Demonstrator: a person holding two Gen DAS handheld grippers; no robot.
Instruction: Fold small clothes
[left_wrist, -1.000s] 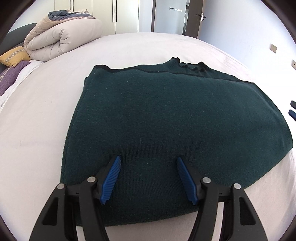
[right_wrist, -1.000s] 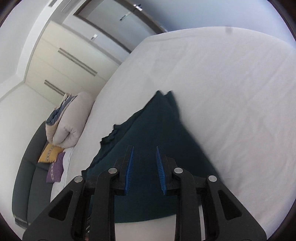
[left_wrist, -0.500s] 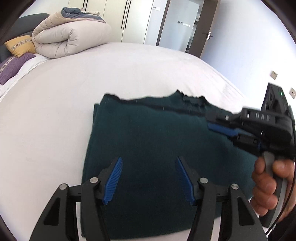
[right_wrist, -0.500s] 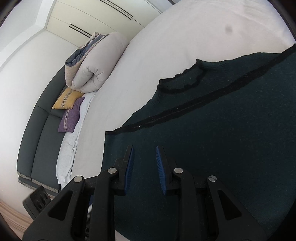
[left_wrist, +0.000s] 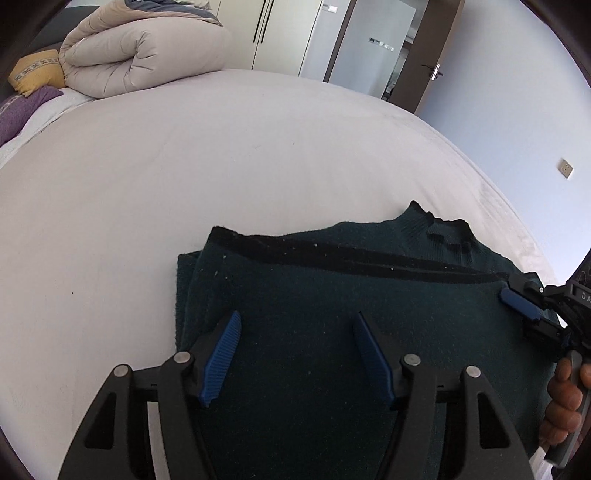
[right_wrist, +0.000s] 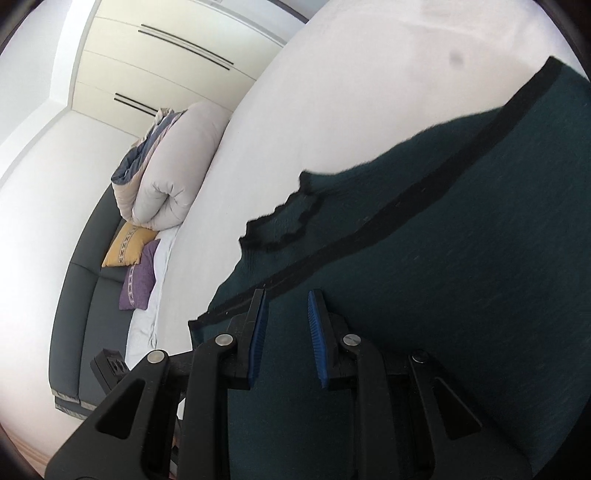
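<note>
White bedding covers the bed (left_wrist: 229, 177), a broad smooth sheet that fills most of both views. At its far end lies a rolled beige duvet (left_wrist: 140, 51), with a yellow cushion (left_wrist: 35, 74) and a purple cushion (left_wrist: 22, 114) beside it against a dark headboard (right_wrist: 81, 295). Pale wardrobe doors (left_wrist: 273, 33) and a dark-framed door (left_wrist: 421, 55) stand behind, and a wall socket (left_wrist: 566, 168) shows on the bluish wall. On the near part of the bed lies a dark green sweater (left_wrist: 351, 302), folded, its black-trimmed collar (left_wrist: 443, 232) pointing toward the far side. The left gripper (left_wrist: 295, 354) hovers over the sweater's near part with its blue pads spread wide, holding nothing. The right gripper (right_wrist: 286, 332) sits over the sweater's black-edged side, jaws at a narrow gap with nothing visibly between them; in the left view a hand (left_wrist: 565, 402) holds its handle.
</note>
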